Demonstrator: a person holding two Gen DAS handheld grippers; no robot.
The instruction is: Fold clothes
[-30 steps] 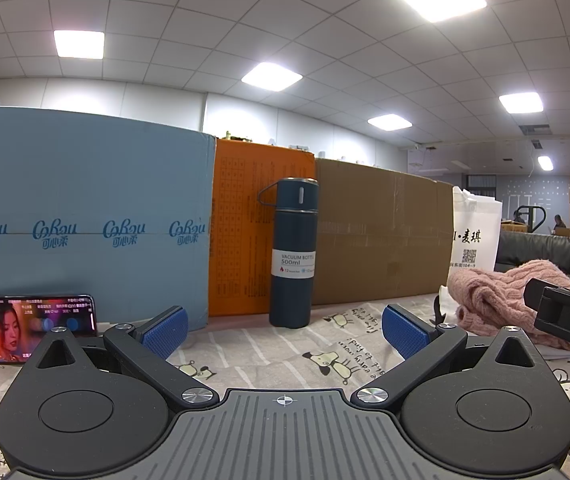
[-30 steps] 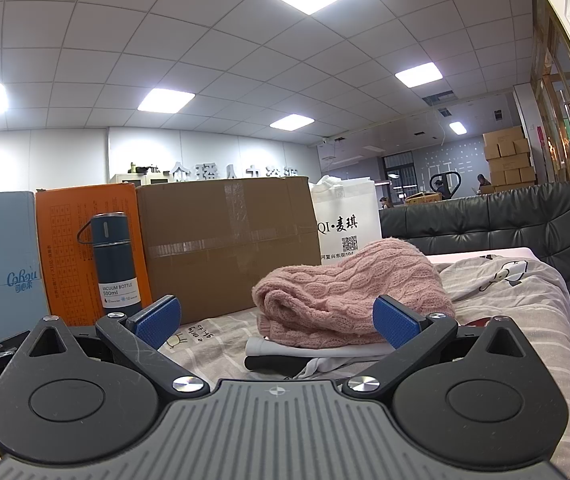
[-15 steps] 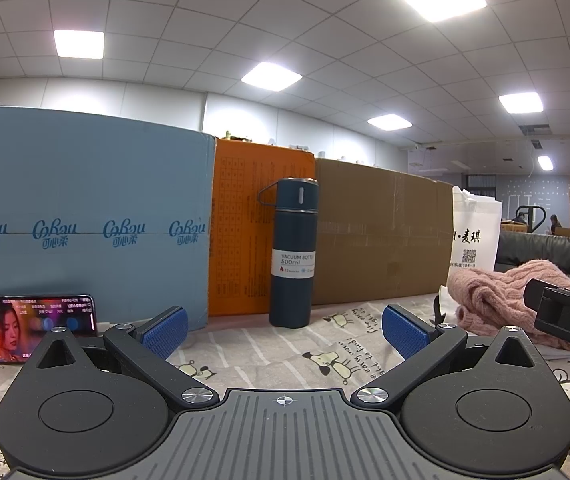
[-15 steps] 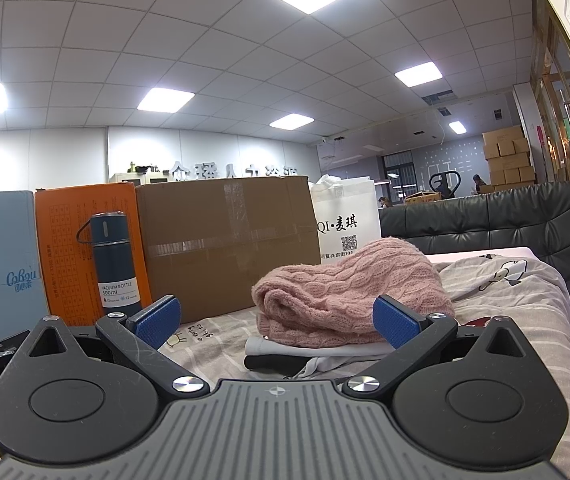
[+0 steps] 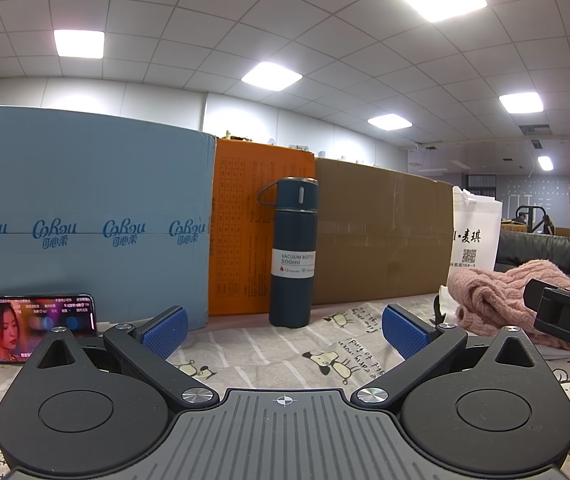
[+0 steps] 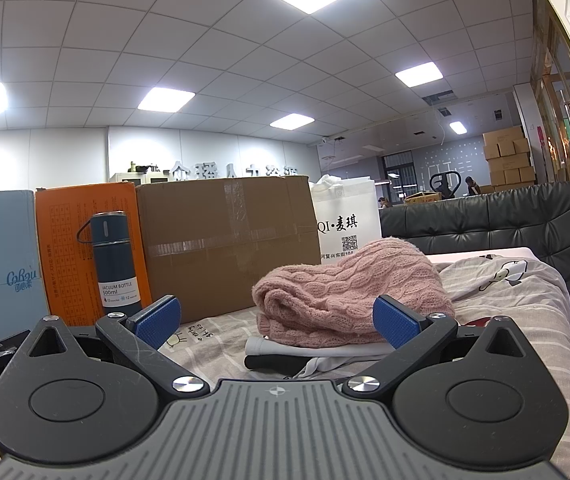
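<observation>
A folded pink knitted sweater lies on top of white and black folded garments on a cartoon-print sheet. My right gripper is open and empty, low over the sheet, just in front of the pile. In the left wrist view the sweater lies at the right, beyond the body of the right gripper. My left gripper is open and empty, facing a dark blue vacuum bottle.
A blue box, an orange box and a brown carton stand in a row at the back. A phone with a video playing leans at the left. A white bag and a black sofa stand behind the pile.
</observation>
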